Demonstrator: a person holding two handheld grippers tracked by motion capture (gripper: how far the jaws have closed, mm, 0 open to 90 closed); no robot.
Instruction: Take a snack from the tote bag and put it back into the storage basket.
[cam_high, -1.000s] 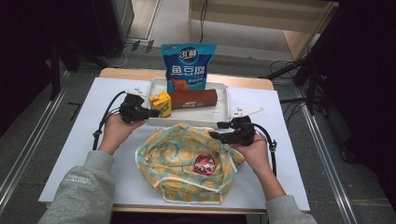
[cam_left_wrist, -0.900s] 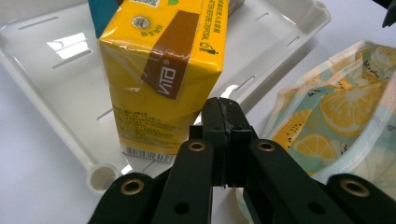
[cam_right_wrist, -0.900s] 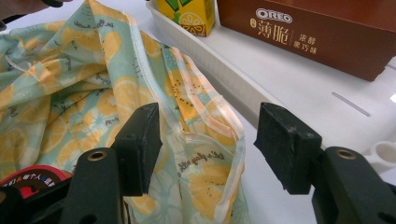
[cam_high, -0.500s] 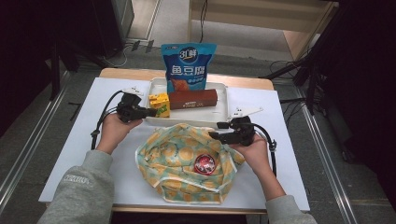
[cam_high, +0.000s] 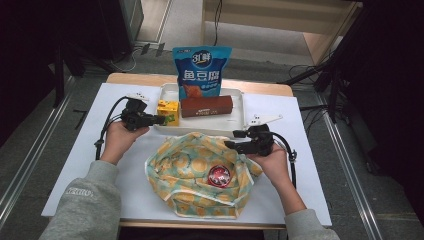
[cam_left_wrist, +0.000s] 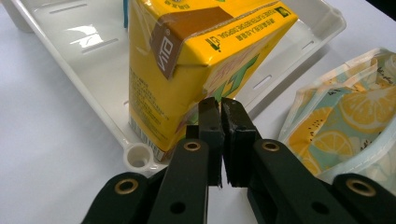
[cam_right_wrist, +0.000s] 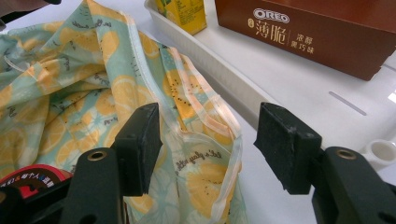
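Both hands barely moved; left gripper (cam_left_wrist: 219, 135) fingers nearly together

We read "OREO" in white on the brown box (cam_right_wrist: 322, 35), with Chinese characters beside it — "薄脆". The blue pouch (cam_high: 201, 70) carries large white "鱼豆腐". The yellow carton (cam_left_wrist: 196, 65) shows "VITA" on its brown flap.

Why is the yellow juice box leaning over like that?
The yellow juice box tilts at the near corner of the white tray, right in front of the left gripper, whose jaws are shut with nothing between them. Nothing looks spilled or broken.
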